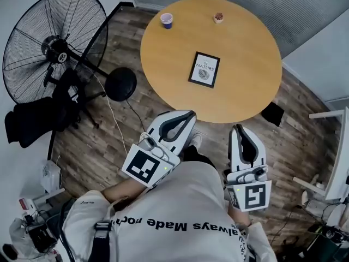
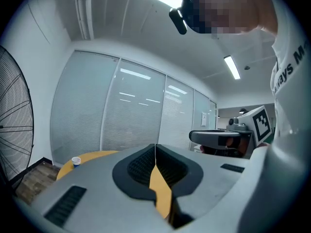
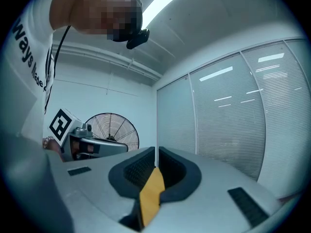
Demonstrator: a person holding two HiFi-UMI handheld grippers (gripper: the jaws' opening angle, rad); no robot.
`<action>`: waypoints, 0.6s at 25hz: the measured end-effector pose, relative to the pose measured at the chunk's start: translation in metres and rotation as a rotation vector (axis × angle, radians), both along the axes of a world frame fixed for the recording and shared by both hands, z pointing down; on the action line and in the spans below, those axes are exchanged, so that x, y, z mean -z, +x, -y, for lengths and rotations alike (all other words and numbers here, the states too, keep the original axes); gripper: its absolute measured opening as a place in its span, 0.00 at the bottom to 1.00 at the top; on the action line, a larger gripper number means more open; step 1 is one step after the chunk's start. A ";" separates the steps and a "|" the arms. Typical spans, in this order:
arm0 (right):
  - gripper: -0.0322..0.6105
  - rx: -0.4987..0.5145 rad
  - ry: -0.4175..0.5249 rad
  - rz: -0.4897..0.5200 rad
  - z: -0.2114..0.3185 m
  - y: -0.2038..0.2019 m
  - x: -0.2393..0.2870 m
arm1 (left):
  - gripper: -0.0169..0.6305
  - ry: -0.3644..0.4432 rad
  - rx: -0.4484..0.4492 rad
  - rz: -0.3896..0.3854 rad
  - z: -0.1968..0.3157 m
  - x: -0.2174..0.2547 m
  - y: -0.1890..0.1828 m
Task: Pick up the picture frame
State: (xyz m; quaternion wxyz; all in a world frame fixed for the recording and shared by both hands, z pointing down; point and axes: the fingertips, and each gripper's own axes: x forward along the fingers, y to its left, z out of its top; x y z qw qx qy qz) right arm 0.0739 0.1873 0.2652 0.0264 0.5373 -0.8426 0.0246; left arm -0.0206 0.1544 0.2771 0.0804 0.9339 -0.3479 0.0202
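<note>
A black picture frame [image 1: 204,70], its white print lettered NATURE above a dark round motif, is seen lying flat near the middle of the round wooden tabletop [image 1: 245,91]. A paper cup [image 1: 166,20] is set at 11 o'clock from it. The left gripper [image 1: 187,115] and right gripper [image 1: 240,129] are held by the tabletop's 6 o'clock edge, well apart from the frame. The jaws of each are pressed together with nothing gripped.

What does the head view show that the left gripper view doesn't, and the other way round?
Only the head view shows the picture frame lying flat on the round table and a small brown item near its far edge. Only the left gripper view shows the ceiling lights and the blinds behind glass. Both show the table, the small cup, the fan, the left gripper with fingers closed, and the right gripper.
</note>
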 end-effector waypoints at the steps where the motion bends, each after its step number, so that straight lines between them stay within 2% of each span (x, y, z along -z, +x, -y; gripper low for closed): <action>1: 0.12 0.003 0.001 0.002 0.005 0.005 0.000 | 0.07 -0.002 0.003 0.002 0.004 0.000 0.005; 15: 0.12 0.027 -0.002 0.025 0.065 0.068 -0.007 | 0.07 -0.011 0.018 0.052 0.062 -0.012 0.067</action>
